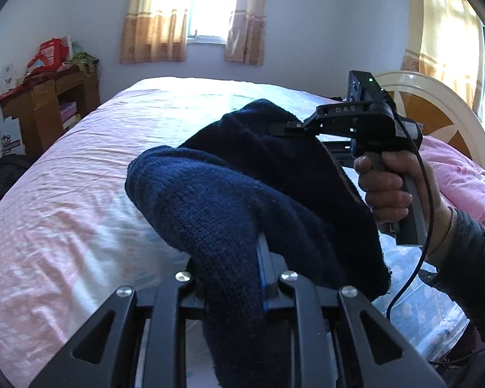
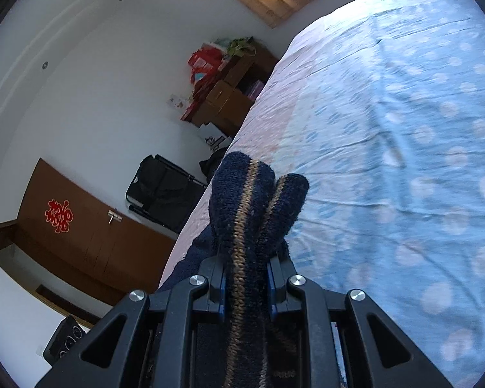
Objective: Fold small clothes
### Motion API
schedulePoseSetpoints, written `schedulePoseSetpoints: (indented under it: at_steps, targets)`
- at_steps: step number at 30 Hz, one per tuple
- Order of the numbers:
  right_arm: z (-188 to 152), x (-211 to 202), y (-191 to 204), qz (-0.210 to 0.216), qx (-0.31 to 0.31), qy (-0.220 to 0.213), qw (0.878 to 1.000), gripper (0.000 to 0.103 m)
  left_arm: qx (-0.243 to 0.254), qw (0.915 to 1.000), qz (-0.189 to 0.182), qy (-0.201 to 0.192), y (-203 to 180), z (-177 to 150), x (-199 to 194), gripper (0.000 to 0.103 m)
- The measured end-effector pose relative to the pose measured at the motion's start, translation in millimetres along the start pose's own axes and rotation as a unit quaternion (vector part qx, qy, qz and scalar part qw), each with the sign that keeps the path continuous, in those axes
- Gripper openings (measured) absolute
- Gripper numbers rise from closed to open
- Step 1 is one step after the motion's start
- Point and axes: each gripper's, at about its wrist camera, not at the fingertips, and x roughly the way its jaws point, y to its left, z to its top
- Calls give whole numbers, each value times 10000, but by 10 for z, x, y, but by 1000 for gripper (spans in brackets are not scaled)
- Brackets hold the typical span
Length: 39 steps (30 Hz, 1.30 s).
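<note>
Cabinet (image 1: 45, 103) of brown wood stands at far left against the wall, red packages (image 1: 50, 53) piled on top. Bed (image 1: 80, 194) fills the middle, sheet pink on the left side, pale blue with white dots on the right (image 2: 404, 129).

Navy knit garment (image 1: 229, 200) is lifted above the sheet, slung between both tools.

Left gripper (image 1: 232, 278): jaws drawn close on a thick fold of the knit; fabric bulges forward over the fingers and hides most of them, one blue-edged finger (image 1: 262, 258) showing.

Right gripper (image 1: 284, 126) seen from the left wrist camera, further right and higher, tip buried in the dark far edge of the garment. Right hand (image 1: 388, 190) wraps its grey handle; black cable hangs below. Own view: right gripper (image 2: 247, 278) narrow, pinching a bunched edge with a tan stripe (image 2: 242, 226); two rounded lobes of knit stick out past the fingers.

Pink pillow (image 1: 452, 174) and cream headboard (image 1: 436, 97) at far right. Curtained window (image 1: 207, 3) on the back wall.
</note>
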Motion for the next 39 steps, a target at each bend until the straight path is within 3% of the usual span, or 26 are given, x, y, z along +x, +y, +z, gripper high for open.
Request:
schedulePoseSetpoints:
  at_steps: [16, 21, 24, 29, 33, 36, 39]
  targets:
    - [-145, 823, 173, -89, -109, 621, 9980, 18, -507, 9982, 282, 162, 306, -394, -107, 21]
    - [-150, 958, 65, -360, -67, 693, 9969, 18, -641, 9972, 282, 276, 294, -492, -54, 21]
    - [-164, 1008, -74, -764, -44, 747, 9943, 18, -654, 9965, 330, 405, 275, -599, 8, 23]
    - [-221, 960, -162, -900, -121, 724, 9932, 23, -771, 9931, 590, 654, 333, -765, 30, 38]
    - [-294, 629, 59, -1073, -622, 377, 9916, 25, -585, 9925, 1055, 220, 260, -672, -245, 52]
    - [-450, 350, 337, -725, -1010, 185, 9921, 27, -671, 9904, 1179, -262, 256, -519, -437, 73]
    - [-741, 227, 563, -6, -1212, 446, 9916, 52, -674, 9896, 1243, -252, 268, -481, -327, 77]
